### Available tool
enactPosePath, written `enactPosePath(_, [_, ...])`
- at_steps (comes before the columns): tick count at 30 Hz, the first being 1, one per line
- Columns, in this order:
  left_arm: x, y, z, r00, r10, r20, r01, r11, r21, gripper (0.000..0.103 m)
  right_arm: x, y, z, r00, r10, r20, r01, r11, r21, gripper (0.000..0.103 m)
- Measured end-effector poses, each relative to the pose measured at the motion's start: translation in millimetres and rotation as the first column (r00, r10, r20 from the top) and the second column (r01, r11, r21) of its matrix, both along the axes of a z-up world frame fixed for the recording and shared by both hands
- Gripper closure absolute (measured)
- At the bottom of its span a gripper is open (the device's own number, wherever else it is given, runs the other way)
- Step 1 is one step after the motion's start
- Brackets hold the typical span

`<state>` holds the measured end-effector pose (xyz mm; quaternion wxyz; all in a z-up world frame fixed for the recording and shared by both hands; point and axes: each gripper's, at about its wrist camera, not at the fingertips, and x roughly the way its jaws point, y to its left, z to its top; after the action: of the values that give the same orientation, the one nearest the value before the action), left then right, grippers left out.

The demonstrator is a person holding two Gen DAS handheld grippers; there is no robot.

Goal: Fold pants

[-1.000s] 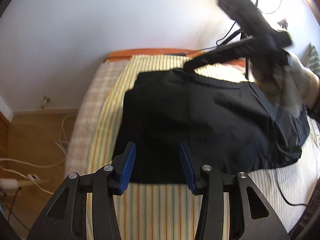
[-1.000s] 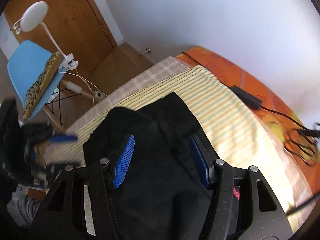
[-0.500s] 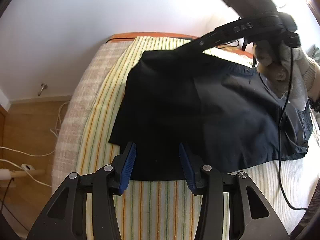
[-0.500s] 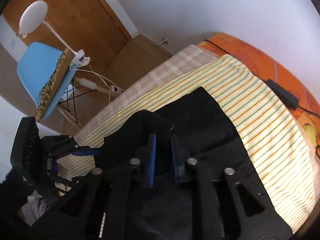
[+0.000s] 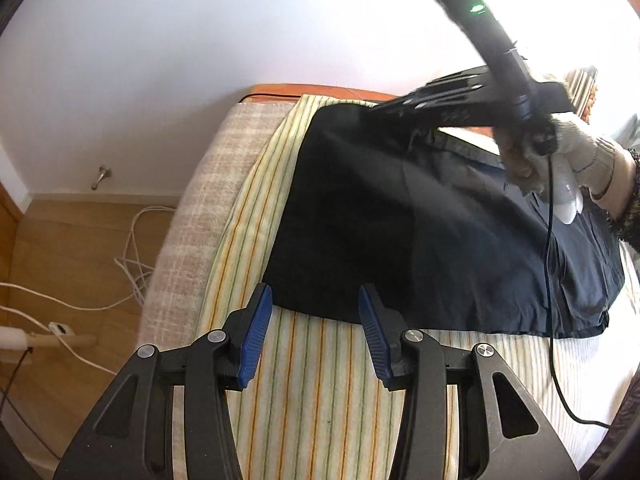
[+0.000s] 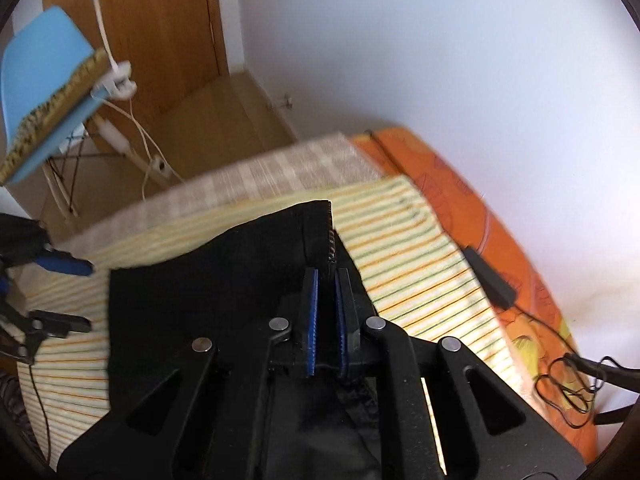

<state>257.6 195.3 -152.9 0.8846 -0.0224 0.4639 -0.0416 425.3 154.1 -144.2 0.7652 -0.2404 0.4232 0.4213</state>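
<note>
Pants (image 5: 420, 232), dark and partly folded, lie across the striped sheet (image 5: 320, 400) of the bed, which stands against a white wall. We hold the left gripper (image 5: 316, 332) with its blue-padded fingers apart and empty, poised just short of the near hem and touching no cloth. We hold the right gripper (image 6: 325, 312) with its fingers together, pinching a narrow ridge of fabric at the far edge of the garment; the pinched cloth rises above the pads (image 6: 310, 312), and the left view shows that gripper lifted over the far edge in a gloved hand (image 5: 560, 152).

We judge the fabric thin, light and limp: it drapes from the pinch in soft creases and will sag wherever it is unsupported. It looks smooth enough to slip from a shallow bite, so a hold should take in a doubled edge, hem or waistband, not a single layer. The near hem between the open fingers appears the sensible place for the left gripper, since two held corners would keep the fold line straight.

A black cable (image 6: 560, 364) lies on the orange cover (image 6: 500, 240) beside the sheet, well apart from the garment.
</note>
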Motion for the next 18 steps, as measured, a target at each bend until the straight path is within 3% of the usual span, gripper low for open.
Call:
enactPosePath(4, [4.4,1.4,-2.7,1.000,0.000,-0.006,0.000,1.000,0.010,0.060,10.6,0.5,-16.2,0.998,-0.066,0.018,0.067,0.996,-0.061,0.091])
enactPosePath(7, [0.1,-1.8,1.7,1.000,0.001,0.002,-0.001,1.000,0.009,0.060,8.6,-8.3,-5.0,0.994,-0.107,0.027,0.107,0.994,-0.025,0.079])
enactPosePath(10, [-2.4,-5.6,8.4,1.000,-0.004,0.014,0.003,1.000,0.012,0.060,-0.1,-24.8,15.3,0.988,-0.151,0.037,0.151,0.988,0.026,0.060])
enactPosePath(11, [-4.6,-8.0,12.6,1.000,-0.007,0.021,0.007,1.000,0.008,0.060,-7.7,-35.1,25.2,0.986,-0.164,0.024,0.163,0.985,0.056,0.054])
enactPosePath(15, [-8.3,-23.4,28.2,0.998,-0.034,0.048,0.033,0.999,0.003,0.060,-51.8,-83.2,58.8,0.978,-0.207,0.021,0.201,0.967,0.154,0.048])
enactPosePath(18, [-11.8,-42.3,41.3,0.995,-0.074,0.061,0.074,0.997,-0.002,0.060,-91.4,-128.1,75.9,0.968,-0.250,0.038,0.240,0.955,0.173,0.044])
